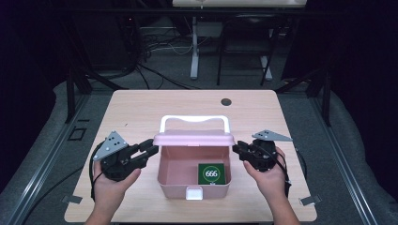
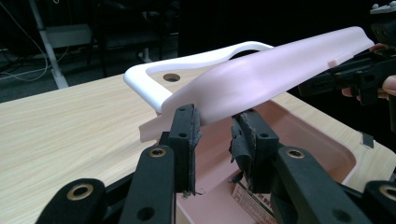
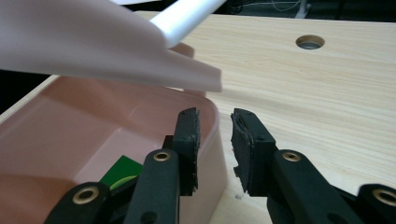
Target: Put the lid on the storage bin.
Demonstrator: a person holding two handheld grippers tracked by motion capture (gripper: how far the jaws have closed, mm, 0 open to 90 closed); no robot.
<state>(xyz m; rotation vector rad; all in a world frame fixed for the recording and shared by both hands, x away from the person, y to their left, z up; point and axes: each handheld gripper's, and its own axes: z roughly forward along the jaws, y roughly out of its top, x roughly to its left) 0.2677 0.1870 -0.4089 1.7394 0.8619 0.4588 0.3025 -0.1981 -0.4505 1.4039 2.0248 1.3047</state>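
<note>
Pale wood tabletop [image 1: 141,108] carries, at frame centre, a pink box [image 1: 193,187] with raised lid [image 1: 194,138]; left gripper [image 1: 151,152] and right gripper [image 1: 237,147], jaws spread, should probably lower both lid ends evenly.

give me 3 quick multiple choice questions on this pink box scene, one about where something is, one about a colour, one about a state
1. Where is the green card?
A. inside the box
B. on the table
C. on the lid

2. What colour is the handle?
A. black
B. white
C. green

3. How is the lid?
A. latched shut
B. removed and lying on the floor
C. raised open

Answers:
1 A, the card lies on the floor of the pink box.
2 B, the handle is white against the pink lid.
3 C, the lid stands up and the inside is exposed.
</note>
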